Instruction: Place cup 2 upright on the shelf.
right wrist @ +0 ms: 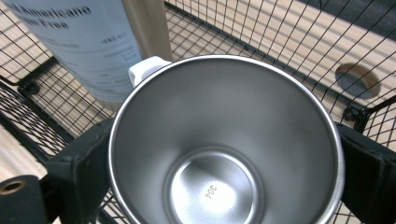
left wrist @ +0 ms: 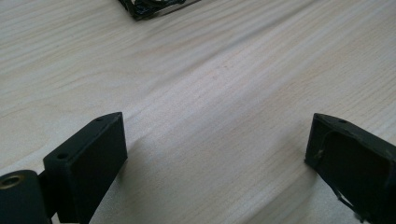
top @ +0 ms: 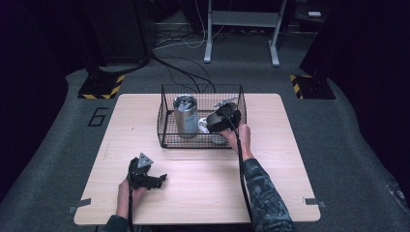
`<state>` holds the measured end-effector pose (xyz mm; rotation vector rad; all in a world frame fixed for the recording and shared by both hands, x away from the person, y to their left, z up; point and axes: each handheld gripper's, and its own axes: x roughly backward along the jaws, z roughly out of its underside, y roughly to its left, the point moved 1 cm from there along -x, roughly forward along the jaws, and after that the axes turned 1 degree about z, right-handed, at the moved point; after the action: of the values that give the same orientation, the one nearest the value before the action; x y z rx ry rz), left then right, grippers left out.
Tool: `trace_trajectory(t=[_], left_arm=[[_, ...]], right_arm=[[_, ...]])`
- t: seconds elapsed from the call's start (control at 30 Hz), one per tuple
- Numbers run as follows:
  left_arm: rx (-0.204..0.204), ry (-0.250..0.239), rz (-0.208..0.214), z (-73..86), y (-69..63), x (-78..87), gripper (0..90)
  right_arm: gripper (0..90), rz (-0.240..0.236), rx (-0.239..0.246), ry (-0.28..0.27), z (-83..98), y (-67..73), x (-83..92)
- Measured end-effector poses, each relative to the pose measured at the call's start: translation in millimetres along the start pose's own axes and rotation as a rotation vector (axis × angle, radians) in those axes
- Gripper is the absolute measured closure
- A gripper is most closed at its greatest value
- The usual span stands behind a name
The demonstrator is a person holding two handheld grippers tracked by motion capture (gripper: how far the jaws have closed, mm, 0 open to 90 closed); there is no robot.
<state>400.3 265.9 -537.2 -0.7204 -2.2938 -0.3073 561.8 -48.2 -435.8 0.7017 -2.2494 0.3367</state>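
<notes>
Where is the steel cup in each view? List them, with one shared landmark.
High view: steel cup inside the wire basket, right half, under the right gripper.
Right gripper view: centre, between the jaws.
Left gripper view: basket corner at top edge.
Shared landmark: wire basket.

Wire basket [top: 167, 126] at the table's [top: 285, 159] far middle. Inside it, tall can [top: 185, 116] upright at left; steel cup [right wrist: 224, 149] just right of it, between the jaws of the right gripper [top: 221, 121], handle toward the can. Left gripper [top: 151, 180] low over the near left of the table, well apart from the basket.
</notes>
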Motion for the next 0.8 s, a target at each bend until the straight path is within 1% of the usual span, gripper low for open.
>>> trace_trajectory(t=[0.03,0.07,0.1,0.2,0.27,0.3,0.4,0.43,0.53,0.57,0.6,0.63,0.7,0.73,0.8], left_arm=[[0.001,0.000,0.000,0.0,-0.1,0.0,5.1],[0.003,-0.001,0.002,0.1,-0.4,-0.1,5.2],[0.000,0.001,0.003,0.0,-0.1,0.0,5.2],[0.006,-0.001,0.004,0.1,-0.4,-0.1,5.2],[-0.003,0.001,0.004,0.0,0.2,0.0,5.2],[0.001,0.000,0.003,0.0,-0.1,0.0,5.2],[0.002,-0.002,0.002,0.1,-0.5,-0.1,5.3],[0.002,-0.002,0.002,0.1,-0.4,-0.1,5.2],[0.002,-0.002,0.002,0.1,-0.6,0.0,5.4],[-0.002,-0.002,-0.001,0.0,-0.2,0.1,5.4],[-0.002,-0.002,-0.001,0.0,-0.3,0.1,5.4],[-0.003,0.002,0.002,-0.1,-0.1,0.4,5.4],[0.004,-0.006,0.002,0.2,-0.6,-0.3,5.4],[0.003,-0.005,0.002,0.2,-0.6,-0.2,5.5],[0.003,-0.005,0.003,0.1,-0.5,-0.2,5.5]], right_arm=[[5.6,-0.002,-0.021,0.013,1.7,0.2,-1.4],[5.6,0.000,-0.015,0.013,2.6,-0.8,-2.3],[5.6,-0.007,-0.018,-0.003,3.7,-2.4,-2.3],[5.6,-0.012,-0.030,-0.005,4.1,-3.6,-2.0],[5.5,-0.014,-0.038,-0.001,5.4,-4.3,-1.9],[5.4,-0.018,-0.046,0.002,5.8,-4.4,-1.6],[5.3,-0.024,-0.051,0.000,6.6,-5.3,-1.3],[5.1,-0.021,-0.045,-0.008,7.9,-5.8,-1.2],[4.6,-0.011,-0.034,0.005,7.9,-5.1,-0.5],[3.6,-0.004,-0.030,0.012,7.9,-4.8,-0.9],[2.0,-0.008,-0.031,0.019,8.1,-4.7,-1.6],[1.6,-0.011,-0.033,0.016,8.3,-5.1,-1.8],[0.0,-0.014,-0.029,0.006,7.6,-5.7,-1.4],[0.0,-0.010,-0.034,0.008,7.0,-5.3,-0.4],[0.0,-0.005,-0.018,-0.002,5.3,-5.2,0.6]])
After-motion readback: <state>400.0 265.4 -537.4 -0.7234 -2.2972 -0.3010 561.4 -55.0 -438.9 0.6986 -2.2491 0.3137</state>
